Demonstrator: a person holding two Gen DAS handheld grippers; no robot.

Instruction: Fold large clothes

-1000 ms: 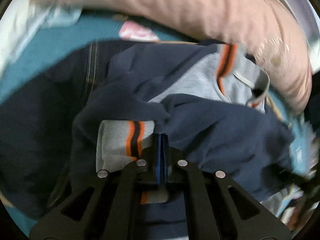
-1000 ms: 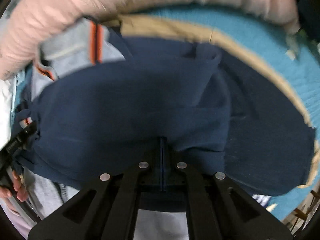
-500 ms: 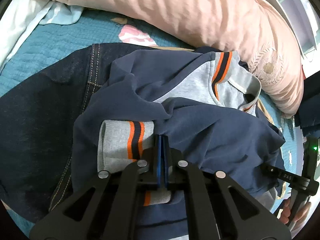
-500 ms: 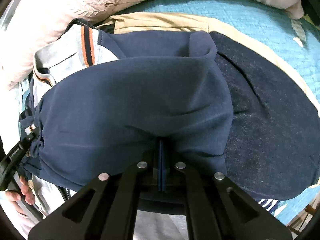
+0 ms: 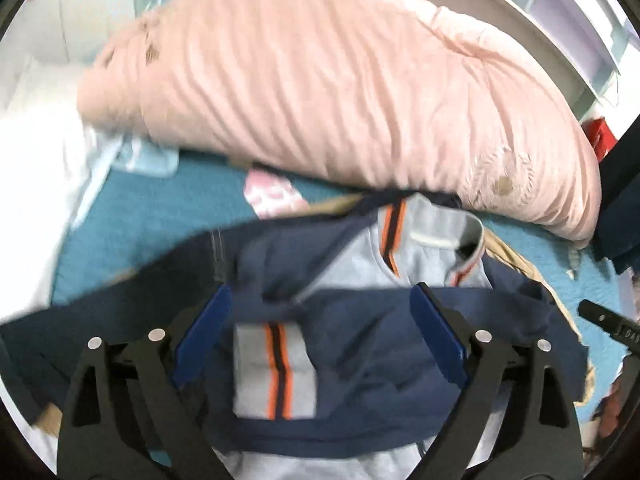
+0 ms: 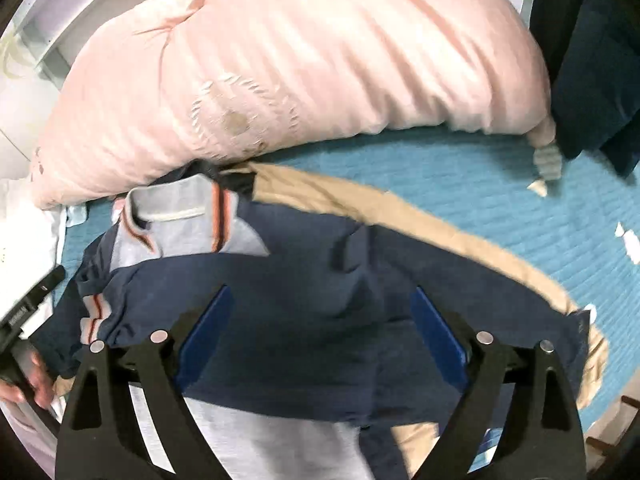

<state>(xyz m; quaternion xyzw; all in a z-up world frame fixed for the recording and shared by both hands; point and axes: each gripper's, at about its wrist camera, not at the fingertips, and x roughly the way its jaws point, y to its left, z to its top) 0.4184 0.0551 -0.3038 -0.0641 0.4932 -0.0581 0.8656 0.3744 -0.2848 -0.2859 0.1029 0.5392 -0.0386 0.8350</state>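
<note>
Teal bedding (image 5: 152, 220) covers the bed, and a big pink duvet (image 5: 340, 80) is heaped along its far side. Taking the duvet as the landmark: to its left in the left wrist view lies white cloth (image 5: 36, 184), and a small pink patterned piece (image 5: 272, 196) peeks out under its near edge. Just in front of the duvet, with its grey collar touching it, lies the sweatshirt (image 5: 360, 328), navy with grey panels and orange-and-dark stripes, folded over on itself; a striped grey cuff (image 5: 274, 368) rests on top. Under it lie jeans (image 5: 120, 300) on the left and tan trousers (image 6: 380, 208) on the right, both nearer the camera than the duvet. To the duvet's right hangs dark navy cloth (image 6: 592, 60).

Left tool (image 5: 320, 336) stands wide, blue pads apart over the cuff, gripping nothing. Right tool (image 6: 320, 332) is likewise spread wide above the navy fold, holding nothing. No containers show.
</note>
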